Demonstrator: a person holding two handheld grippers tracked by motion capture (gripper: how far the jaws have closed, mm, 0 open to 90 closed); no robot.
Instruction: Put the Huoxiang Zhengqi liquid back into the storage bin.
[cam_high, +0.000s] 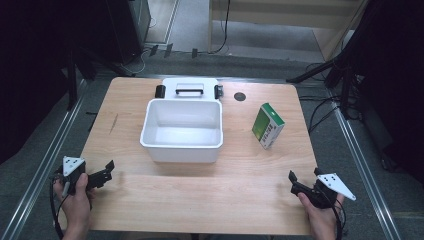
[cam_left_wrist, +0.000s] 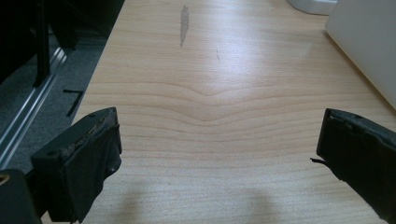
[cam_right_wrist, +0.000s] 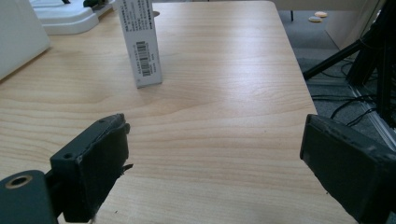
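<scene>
Opening stage, judged from the layout: nothing is gripped, and the work in hand is taken to be the first reach for the green-and-white upright cardboard carton (cam_high: 268, 126). The carton is stood on the pale wooden table (cam_high: 200, 200) at 3 o'clock of the open white rectangular plastic tub (cam_high: 181, 131), apart from it; the tub's white lid with black handle (cam_high: 190, 89) is lain touching the tub's far wall, at 12 o'clock. The right gripper (cam_high: 303, 179) is held near the table's near right corner with jaws spread wide and empty; the left gripper (cam_high: 106, 170) is likewise held wide and empty at the near left edge. The next move calls for the right gripper to be carried toward 11 o'clock and its 2 jaws set astride the carton's narrow sides. Bare wood is left between gripper and carton; the right table edge lies close at 3 o'clock.
</scene>
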